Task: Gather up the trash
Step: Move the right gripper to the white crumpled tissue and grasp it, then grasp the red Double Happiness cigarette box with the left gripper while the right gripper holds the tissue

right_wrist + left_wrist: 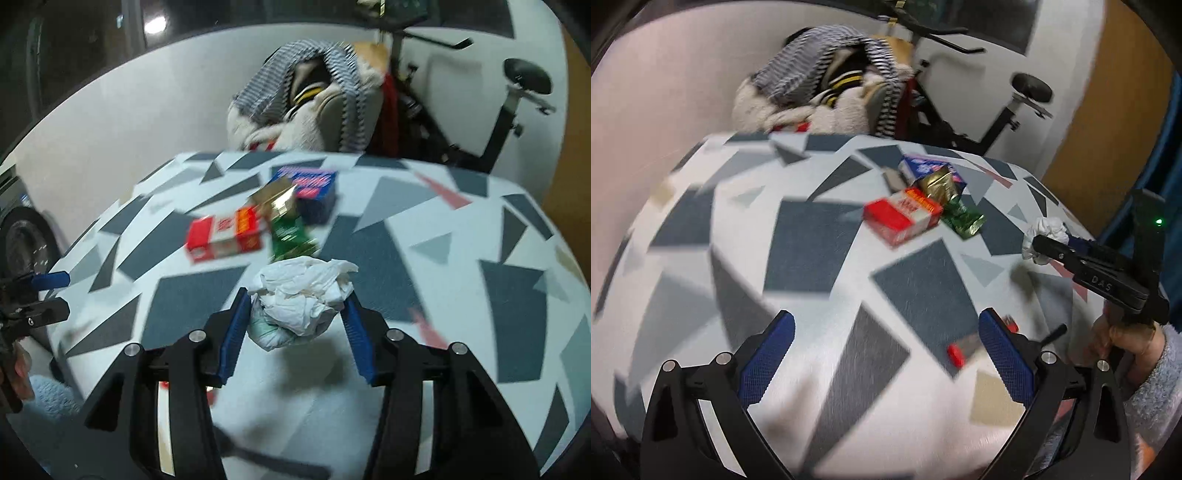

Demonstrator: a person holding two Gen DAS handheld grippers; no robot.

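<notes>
The right gripper [295, 314] pinches a crumpled tissue [303, 299] between its jaws, lifted above the patterned surface [461, 295] toward its near edge. The left gripper [886, 354] hovers with jaws spread wide, holding nothing. Near the far edge lie a red box [903, 218], a green wrapper [962, 218], a gold wrapper [940, 184] and a blue box [314, 188], clustered together.

Left gripper [886, 354] — blue-padded fingers [768, 363] spread wide, nothing between them, poised above the worktop [812, 236]. Right gripper [295, 314] — fingers [232, 325] closed against a crumpled tissue [303, 299], lifted off the worktop; a sleeved hand [1123, 343] grips its handle.
</notes>
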